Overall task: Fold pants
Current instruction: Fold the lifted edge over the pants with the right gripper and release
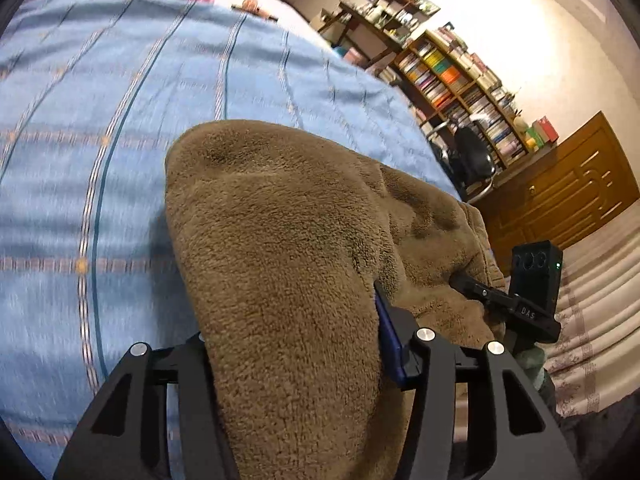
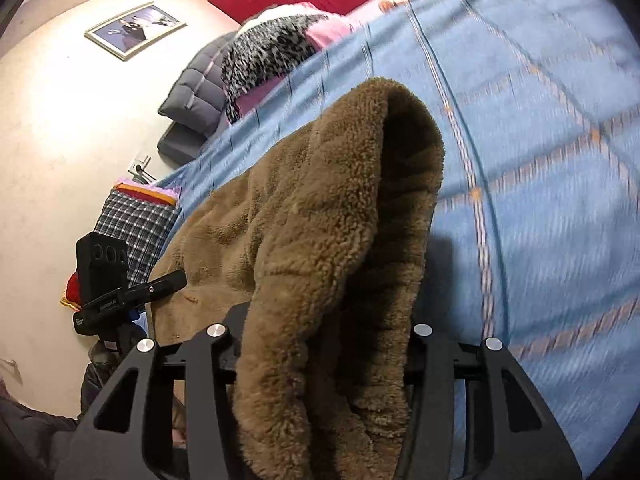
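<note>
While bunched over the blue bedspread (image 1: 120,128), brown fleece pants (image 1: 288,260) clamped in left claw (image 1: 296,344) and right claw (image 2: 324,336).

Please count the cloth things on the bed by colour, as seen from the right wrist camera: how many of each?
Brown: 1, the fleece pants
Blue: 1, the striped bedsheet
Grey: 1, the padded quilt
Black and white spotted: 1, the blanket
Pink: 1, the cloth beside that blanket
Total: 5
</note>
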A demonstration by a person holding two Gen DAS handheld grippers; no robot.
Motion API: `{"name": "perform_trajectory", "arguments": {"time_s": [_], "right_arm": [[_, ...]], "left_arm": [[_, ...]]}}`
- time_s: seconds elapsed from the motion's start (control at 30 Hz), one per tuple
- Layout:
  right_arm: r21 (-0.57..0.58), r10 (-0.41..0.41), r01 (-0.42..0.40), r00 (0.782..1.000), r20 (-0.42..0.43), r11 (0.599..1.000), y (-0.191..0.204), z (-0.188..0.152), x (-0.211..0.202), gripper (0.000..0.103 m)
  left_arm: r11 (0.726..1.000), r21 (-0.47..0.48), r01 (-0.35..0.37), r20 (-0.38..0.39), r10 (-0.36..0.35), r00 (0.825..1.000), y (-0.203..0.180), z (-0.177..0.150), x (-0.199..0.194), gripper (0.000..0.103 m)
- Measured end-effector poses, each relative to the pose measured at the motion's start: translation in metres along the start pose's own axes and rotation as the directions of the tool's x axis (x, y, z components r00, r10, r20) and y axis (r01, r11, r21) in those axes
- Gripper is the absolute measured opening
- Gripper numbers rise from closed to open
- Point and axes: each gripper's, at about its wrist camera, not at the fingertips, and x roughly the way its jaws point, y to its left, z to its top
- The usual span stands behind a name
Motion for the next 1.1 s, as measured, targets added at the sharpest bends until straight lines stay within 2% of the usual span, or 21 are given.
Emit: {"name": "perform_trajectory", "arguments": {"time_s": [0.23,0.43,0.6,0.73,0.83,0.9,1.03,1.1], "right_arm": [[-0.064,-0.04,0.045,0.996,0.079,0.997,-0.006,0.086,0.015,0.049],[-0.065,-0.061,0.07,0.991,0.121,0.995,-0.032,0.162,0.051,0.049],[-0.053,-0.073,0.08,0.99,0.123,0.995,-0.059,0.212,0.092,0.049],[-0.039,-0.093,0.098,0.991,0.097,0.994,-0.082,0.234,0.121,0.049],[-0.032,-0.125,0.127,0.99,0.058,0.991,-0.1,0.239,0.143,0.049],[-0.022,-0.135,0.136,0.99,0.037,0.99,-0.109,0.239,0.151,0.049],[0.025,-0.139,0.139,0.99,0.02,0.99,-0.128,0.234,0.154,0.058],[0.033,-0.143,0.142,0.989,0.034,0.989,-0.13,0.233,0.147,0.063]], "left_arm": [[1.0,0.003,0.008,0.066,-0.008,0.998,-0.004,0.08,0.034,0.052],[1.0,0.018,-0.013,0.116,0.011,0.993,0.001,0.163,0.078,0.052],[1.0,0.007,-0.023,0.128,0.022,0.992,0.019,0.213,0.113,0.052],[0.999,-0.025,-0.033,0.109,0.035,0.993,0.039,0.236,0.146,0.052],[0.998,-0.055,-0.041,0.079,0.045,0.996,0.056,0.239,0.169,0.052],[0.995,-0.073,-0.062,0.059,0.067,0.996,0.067,0.236,0.182,0.057],[0.992,-0.068,-0.102,0.049,0.105,0.993,0.076,0.232,0.191,0.082],[0.991,-0.047,-0.125,0.039,0.127,0.991,0.072,0.23,0.189,0.082]]}}
